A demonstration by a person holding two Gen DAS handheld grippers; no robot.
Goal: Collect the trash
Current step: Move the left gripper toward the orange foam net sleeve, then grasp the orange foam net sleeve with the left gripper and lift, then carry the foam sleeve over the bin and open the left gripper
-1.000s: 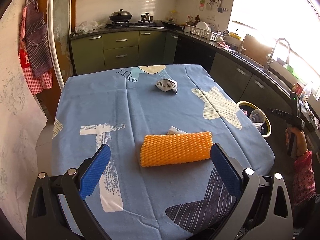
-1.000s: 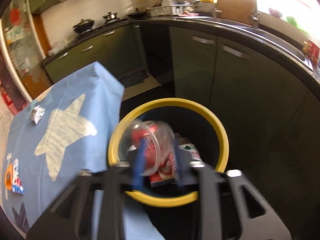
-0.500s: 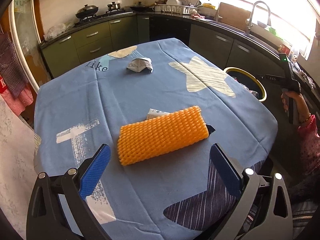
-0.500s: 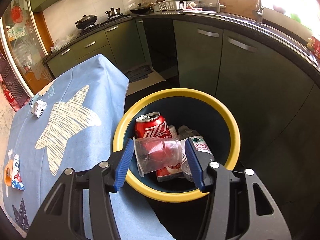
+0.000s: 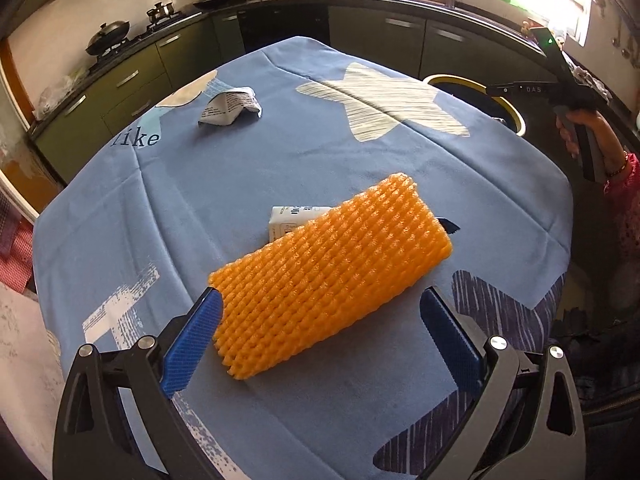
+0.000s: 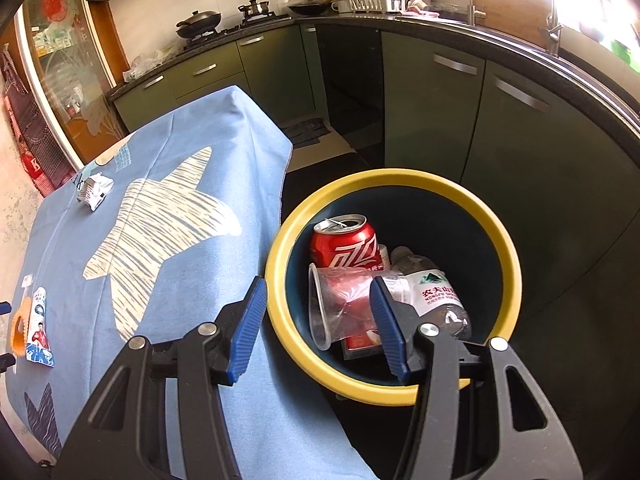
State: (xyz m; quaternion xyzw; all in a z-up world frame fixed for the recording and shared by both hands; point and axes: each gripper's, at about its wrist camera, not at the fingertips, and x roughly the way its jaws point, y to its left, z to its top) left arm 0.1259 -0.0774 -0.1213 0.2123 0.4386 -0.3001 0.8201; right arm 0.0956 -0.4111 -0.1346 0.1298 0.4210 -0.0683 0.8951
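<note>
Between the wide-open jaws of the left gripper (image 5: 320, 328) an orange foam-mesh sleeve (image 5: 328, 276) is now framed, its near end beside the left blue pad; a second ago it lay further ahead, so a grasp is judged imminent. The sleeve lies flat on the blue star-printed cloth of the surface (image 5: 248, 168), long axis slanting from near-left to far-right, partly covering a small white carton (image 5: 292, 220). A crumpled white wrapper (image 5: 228, 108) lies farther back. The right gripper (image 6: 318, 326) is held over the yellow-rimmed bin (image 6: 516, 276), jaws apart and empty; the clear plastic cup (image 6: 340, 304) gripped a second ago now rests inside among a red can (image 6: 346, 242) and a water bottle (image 6: 434, 292).
</note>
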